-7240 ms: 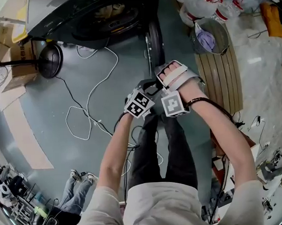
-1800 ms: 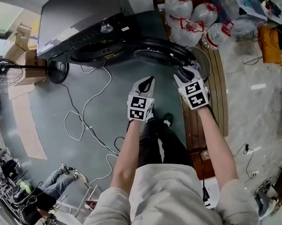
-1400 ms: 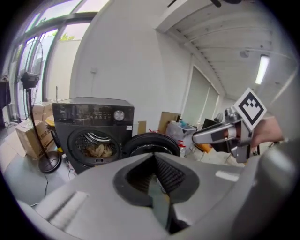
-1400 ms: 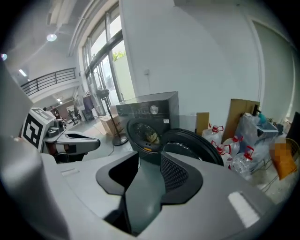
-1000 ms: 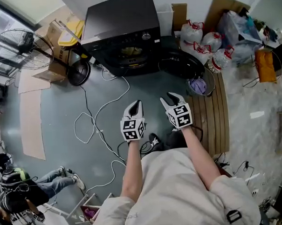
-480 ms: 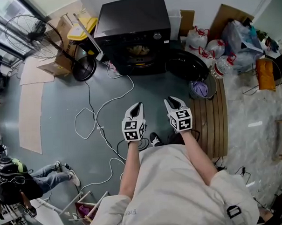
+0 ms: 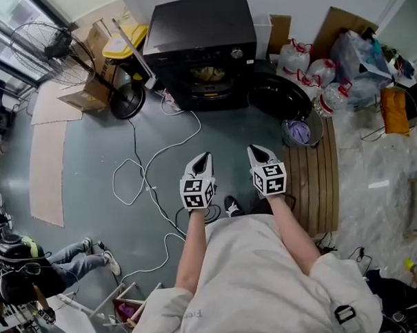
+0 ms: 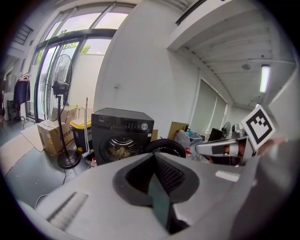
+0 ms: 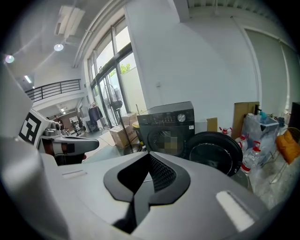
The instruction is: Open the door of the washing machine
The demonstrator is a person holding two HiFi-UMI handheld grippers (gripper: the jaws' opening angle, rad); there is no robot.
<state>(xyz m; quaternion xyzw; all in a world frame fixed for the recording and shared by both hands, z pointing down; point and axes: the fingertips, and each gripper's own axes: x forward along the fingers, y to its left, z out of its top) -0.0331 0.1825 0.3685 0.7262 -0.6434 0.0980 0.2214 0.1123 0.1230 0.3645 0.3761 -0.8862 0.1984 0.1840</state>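
Observation:
The black washing machine point(image 7: 203, 38) stands at the back wall with its round door point(image 7: 280, 96) swung open to the right and laundry showing in the drum. Both grippers hang in mid-air well in front of it, apart from the door. My left gripper point(image 7: 203, 159) is shut with nothing in it. My right gripper point(image 7: 256, 152) is closing, its tips met, with nothing between them. The left gripper view shows the machine point(image 8: 121, 136) and door point(image 8: 164, 147) beyond the shut tips point(image 8: 153, 157). The right gripper view shows the machine point(image 9: 166, 129) and door point(image 9: 213, 152) likewise.
A white cable point(image 7: 147, 179) loops over the grey floor between me and the machine. A standing fan point(image 7: 51, 45) and cardboard boxes point(image 7: 88, 98) are at the left. A bucket point(image 7: 298, 132), wooden slats point(image 7: 316, 171) and water bottles point(image 7: 322, 74) crowd the right.
The right gripper's jaws went from open to shut. Both grippers drew back from the machine, which stands farther off with its door left open.

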